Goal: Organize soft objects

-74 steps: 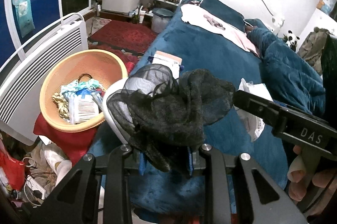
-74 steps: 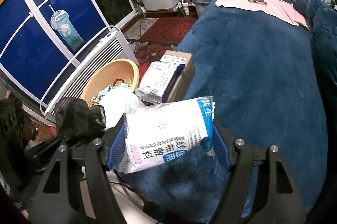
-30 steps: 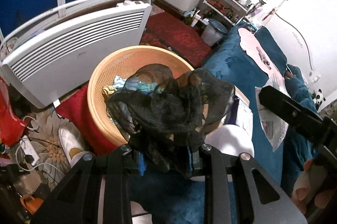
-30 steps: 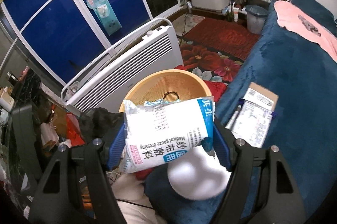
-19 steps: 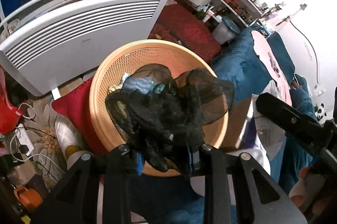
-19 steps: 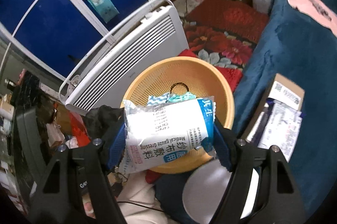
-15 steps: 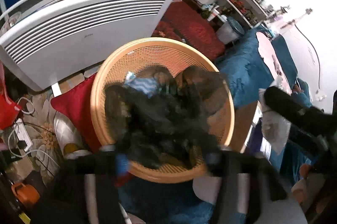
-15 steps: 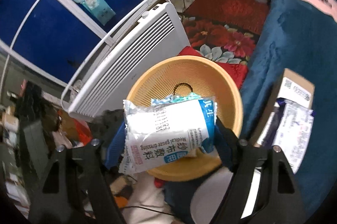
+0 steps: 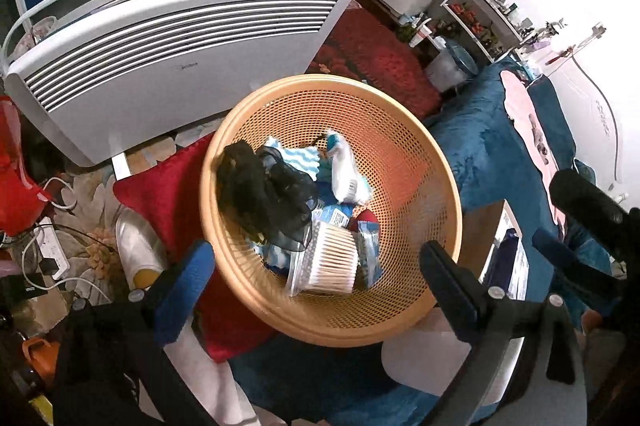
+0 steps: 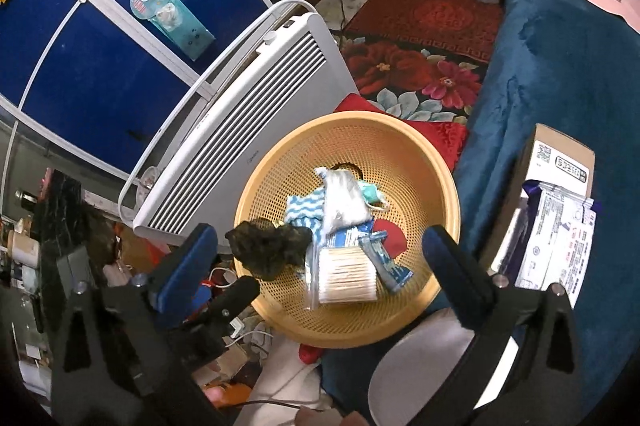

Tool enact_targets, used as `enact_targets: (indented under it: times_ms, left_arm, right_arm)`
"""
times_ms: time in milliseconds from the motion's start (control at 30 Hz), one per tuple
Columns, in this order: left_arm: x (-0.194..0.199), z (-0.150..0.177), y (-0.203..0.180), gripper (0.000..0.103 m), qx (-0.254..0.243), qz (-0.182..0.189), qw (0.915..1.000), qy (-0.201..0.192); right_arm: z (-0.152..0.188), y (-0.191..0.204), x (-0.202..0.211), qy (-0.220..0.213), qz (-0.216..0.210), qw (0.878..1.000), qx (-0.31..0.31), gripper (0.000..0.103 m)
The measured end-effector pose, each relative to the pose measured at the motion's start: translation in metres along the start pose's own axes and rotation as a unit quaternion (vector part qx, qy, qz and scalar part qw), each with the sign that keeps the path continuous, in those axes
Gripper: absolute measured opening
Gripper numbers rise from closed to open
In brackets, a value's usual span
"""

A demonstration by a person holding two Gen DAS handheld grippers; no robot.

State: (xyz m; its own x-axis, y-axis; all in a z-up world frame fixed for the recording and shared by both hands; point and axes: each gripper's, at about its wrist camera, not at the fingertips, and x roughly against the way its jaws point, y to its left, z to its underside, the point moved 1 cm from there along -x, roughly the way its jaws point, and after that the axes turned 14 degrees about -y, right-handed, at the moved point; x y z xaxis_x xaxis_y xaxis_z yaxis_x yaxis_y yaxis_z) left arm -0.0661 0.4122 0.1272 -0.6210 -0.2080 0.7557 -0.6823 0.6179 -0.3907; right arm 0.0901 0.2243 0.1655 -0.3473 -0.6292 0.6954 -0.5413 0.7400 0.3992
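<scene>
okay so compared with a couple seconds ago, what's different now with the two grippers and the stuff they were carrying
Both carried their loads from over the bed to above the orange basket, and both jaws have just been opening. The left gripper let go of the black mesh; the right gripper dropped the gauze packet. Both now lie in the basket. The basket, heater and boxes stayed put.

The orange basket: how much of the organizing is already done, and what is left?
Done: the black mesh cloth and the white gauze packet now lie in the orange basket, beside cotton swabs. In hand: nothing; the left gripper and right gripper have just opened and are empty. Left: packets on the cardboard box, perhaps.
</scene>
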Motion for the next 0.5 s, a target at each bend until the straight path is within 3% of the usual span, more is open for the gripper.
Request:
enact_targets:
  times_ms: [500]
  left_arm:
    - [0.033, 0.012, -0.004, 0.102, -0.018, -0.023, 0.9994, -0.019]
  right_arm:
    - [0.014, 0.003, 0.024, -0.01, 0.015, 0.999, 0.039, 0.103]
